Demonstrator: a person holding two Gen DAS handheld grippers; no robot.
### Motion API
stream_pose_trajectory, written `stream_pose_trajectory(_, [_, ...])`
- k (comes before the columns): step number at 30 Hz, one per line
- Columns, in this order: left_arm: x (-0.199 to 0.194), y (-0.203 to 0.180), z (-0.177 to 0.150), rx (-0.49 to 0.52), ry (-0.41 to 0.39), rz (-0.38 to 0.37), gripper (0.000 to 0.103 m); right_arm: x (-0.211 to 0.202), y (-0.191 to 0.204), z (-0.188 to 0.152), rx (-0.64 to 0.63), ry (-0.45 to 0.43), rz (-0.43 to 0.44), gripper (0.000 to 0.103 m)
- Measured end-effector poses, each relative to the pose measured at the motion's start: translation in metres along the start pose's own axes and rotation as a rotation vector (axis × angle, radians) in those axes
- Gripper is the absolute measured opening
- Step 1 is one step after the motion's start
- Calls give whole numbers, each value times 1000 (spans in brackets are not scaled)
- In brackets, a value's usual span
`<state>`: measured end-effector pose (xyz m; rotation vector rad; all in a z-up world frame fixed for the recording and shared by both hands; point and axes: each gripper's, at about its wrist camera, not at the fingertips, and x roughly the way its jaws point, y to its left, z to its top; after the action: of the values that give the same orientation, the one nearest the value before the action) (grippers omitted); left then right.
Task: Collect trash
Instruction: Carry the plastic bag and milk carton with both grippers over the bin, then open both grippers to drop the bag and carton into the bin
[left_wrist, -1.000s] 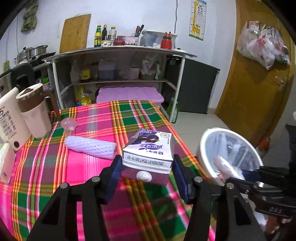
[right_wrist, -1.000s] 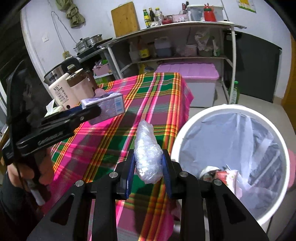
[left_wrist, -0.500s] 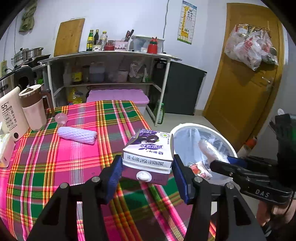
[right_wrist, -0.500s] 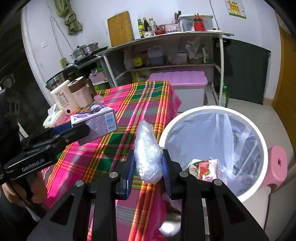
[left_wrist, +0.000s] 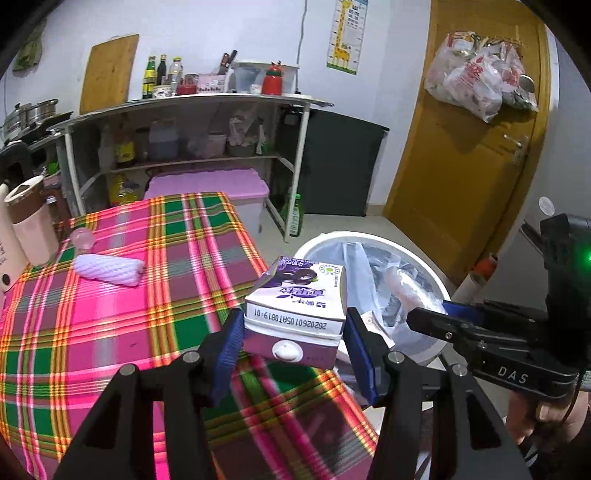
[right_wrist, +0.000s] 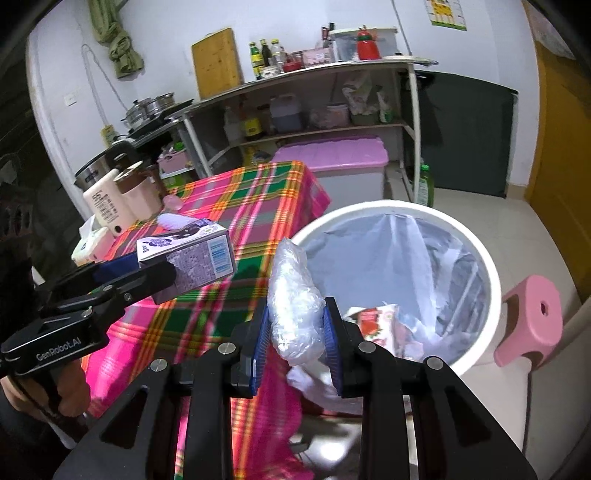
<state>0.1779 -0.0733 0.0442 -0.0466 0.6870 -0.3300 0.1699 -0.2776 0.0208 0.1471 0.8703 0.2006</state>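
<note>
The left claw (left_wrist: 293, 338) is pinching a purple-and-white milk carton (left_wrist: 299, 302), long axis pointing forward; the right claw (right_wrist: 295, 338) is squeezing a crumpled clear plastic bag (right_wrist: 293, 299), standing upright.

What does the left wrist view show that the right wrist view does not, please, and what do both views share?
Only the left wrist view shows the white foam sleeve on the tablecloth and the bags hung on the door. Only the right wrist view shows the pink stool beside the bin and the red-printed wrapper inside it. Both show the white bin, the purple carton in the left tongs and the crumpled plastic in the right tongs.
</note>
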Motion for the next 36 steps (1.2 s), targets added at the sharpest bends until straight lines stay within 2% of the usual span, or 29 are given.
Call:
stream_pose_trajectory(13, [47,-29,7,42,66,-69,56,12,-57,-3,93,34,-73,29])
stream_pose_trajectory(23, [73,-46,10,66,114,-107,57,28,-77,-7,114,77,-102,30])
stream_pose_trajectory(24, [75,-46,10,66,119,-106,57,29,-78,-7,114,79,-104,31])
stream_pose_trajectory(28, [79,-46,11,58,130,-110,57,29,-81,-7,112,74,-109,44])
stream_pose_trajectory(36, [78,-47,12,53,133,-124,58,23,-79,-7,109,53,-106,46])
